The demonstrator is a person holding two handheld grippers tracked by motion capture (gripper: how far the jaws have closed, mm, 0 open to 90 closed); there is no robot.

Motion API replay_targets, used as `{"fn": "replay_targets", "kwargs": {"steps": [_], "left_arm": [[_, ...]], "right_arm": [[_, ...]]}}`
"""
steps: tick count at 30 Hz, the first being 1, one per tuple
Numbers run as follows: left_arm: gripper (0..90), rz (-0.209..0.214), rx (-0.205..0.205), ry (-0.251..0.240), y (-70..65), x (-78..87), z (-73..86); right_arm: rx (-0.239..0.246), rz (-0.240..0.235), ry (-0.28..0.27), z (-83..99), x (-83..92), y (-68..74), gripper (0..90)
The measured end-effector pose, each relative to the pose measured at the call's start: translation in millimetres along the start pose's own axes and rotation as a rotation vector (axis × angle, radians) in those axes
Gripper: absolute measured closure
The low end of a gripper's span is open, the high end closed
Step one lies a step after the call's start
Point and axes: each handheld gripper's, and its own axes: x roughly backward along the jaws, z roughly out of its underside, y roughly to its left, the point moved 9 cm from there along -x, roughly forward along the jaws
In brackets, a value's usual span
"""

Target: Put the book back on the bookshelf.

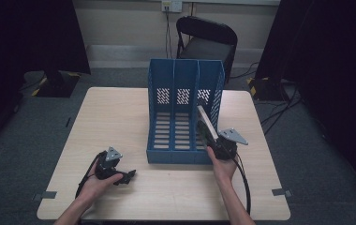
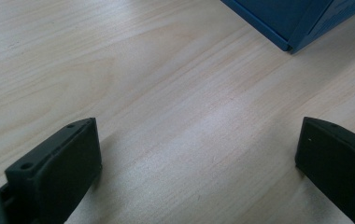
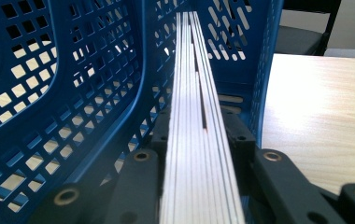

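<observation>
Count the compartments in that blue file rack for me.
3, side by side in the blue file rack: left, middle and right. The right gripper holds a book in the right one.

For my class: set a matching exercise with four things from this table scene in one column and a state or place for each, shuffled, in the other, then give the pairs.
Things:
1. left gripper
2. right gripper
3. blue file rack
4. black chair

States or places:
a. beyond the table's far edge
b. open over bare tabletop
c. closed on a stack of thin books
d. standing at the table's middle

Pairs: 1-b, 2-c, 3-d, 4-a
</observation>
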Motion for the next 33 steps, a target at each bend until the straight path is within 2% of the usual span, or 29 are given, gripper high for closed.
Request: {"fn": "replay_targets", "kwargs": {"steps": [5, 11, 17, 21, 25, 33], "left_arm": [[0.0, 0.001, 0.0, 0.0, 0.0, 0.0, 0.0], [0.0, 0.002, -0.001, 0.001, 0.3, -1.0, -1.0], [0.0, 0.002, -0.001, 0.002, 0.5, -1.6, -1.7], [0.0, 0.0, -0.001, -0.001, 0.8, -2.4, -2.4], [0.0, 0.0, -0.002, 0.0, 1.0, -2.5, -2.5], [0.0, -0.001, 0.0, 0.0, 0.8, -2.3, -2.3]], "right_arm": [[0.017, 0.036, 0.012, -0.5, 0.6, 0.1, 76.0], [-0.03, 0.065, 0.007, -1.1, 0.7, -3.0, 76.3], [-0.019, 0.086, 0.002, -2.1, 0.4, -1.1, 76.5], [0.003, 0.12, -0.004, -2.5, 1.4, -0.6, 76.5], [-0.021, 0.133, -0.006, -3.5, 1.8, -5.0, 76.5], [-0.034, 0.166, -0.011, -5.1, 1.4, -7.3, 76.5]]}}
